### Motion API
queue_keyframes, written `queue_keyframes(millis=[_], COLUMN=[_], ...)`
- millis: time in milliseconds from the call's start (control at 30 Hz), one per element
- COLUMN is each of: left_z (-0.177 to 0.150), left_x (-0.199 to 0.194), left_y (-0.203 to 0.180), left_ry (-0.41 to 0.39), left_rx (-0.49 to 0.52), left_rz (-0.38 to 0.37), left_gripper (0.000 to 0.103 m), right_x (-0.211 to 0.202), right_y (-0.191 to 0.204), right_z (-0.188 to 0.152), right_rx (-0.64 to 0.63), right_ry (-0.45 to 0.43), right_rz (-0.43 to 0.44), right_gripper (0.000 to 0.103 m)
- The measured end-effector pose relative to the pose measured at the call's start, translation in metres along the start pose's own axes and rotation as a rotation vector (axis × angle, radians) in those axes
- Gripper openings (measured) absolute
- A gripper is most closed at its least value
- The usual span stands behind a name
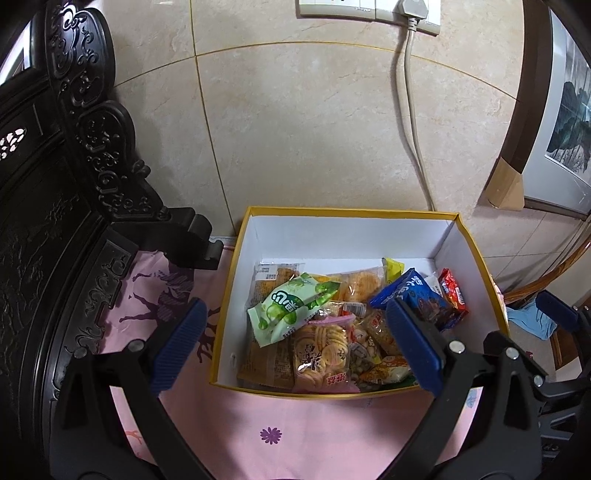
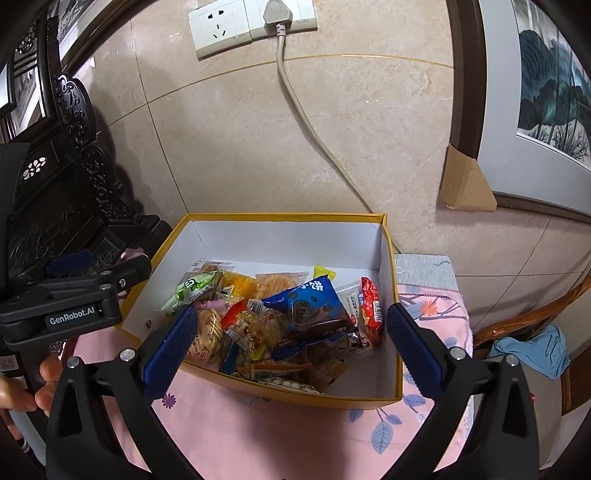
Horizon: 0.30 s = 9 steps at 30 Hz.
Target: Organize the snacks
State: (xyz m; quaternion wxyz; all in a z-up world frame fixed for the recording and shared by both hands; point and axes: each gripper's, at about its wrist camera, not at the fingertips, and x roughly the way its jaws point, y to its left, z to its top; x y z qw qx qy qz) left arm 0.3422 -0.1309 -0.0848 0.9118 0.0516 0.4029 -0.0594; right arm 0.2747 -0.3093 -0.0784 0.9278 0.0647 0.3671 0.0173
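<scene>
Left gripper (image 1: 297,345) is hovering above the near edge of the box (image 1: 476,254), jaws spread wide, gripping nothing. Right gripper (image 2: 291,345) is doing the same from the other side: jaws wide apart, nothing between them, hanging over the box's near rim. The box is sitting on a pink cloth (image 1: 295,432) with flower print, pushed up near the tiled wall (image 1: 314,129). Snacks are lying piled loosely inside it, mostly toward the front and middle: a green packet (image 1: 291,310) is lying on top at the left, a blue packet (image 1: 421,295) is tilting up at the right, a red packet (image 1: 452,290) is leaning just beside it close to the right wall, and a clear bag of round crackers (image 1: 321,354) is sitting at the front. The back strip of the box floor is showing white. A grey cable (image 2: 314,129) is running down the wall from a socket (image 2: 251,26) and passing behind the box. A dark carved wooden piece (image 1: 92,147) is standing to the left of the box. In the right wrist view the left gripper's body is showing at the left edge, with a hand (image 2: 22,391) on its handle.
</scene>
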Motion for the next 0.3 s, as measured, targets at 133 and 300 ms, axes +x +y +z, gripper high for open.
queue_keyframes(millis=[133, 300], left_z=[0.0001, 0.0007], left_x=[0.0002, 0.0004], left_y=[0.0005, 0.003], left_ry=[0.008, 0.012], left_rx=[-0.007, -0.005], left_rz=[-0.002, -0.005], left_gripper=[0.099, 0.099], right_x=[-0.0002, -0.0008], right_y=[0.0009, 0.0018], right_z=[0.0003, 0.0013], right_rx=[-0.002, -0.005], right_ry=[-0.001, -0.005], right_rz=[0.002, 0.003], right_gripper=[0.102, 0.102])
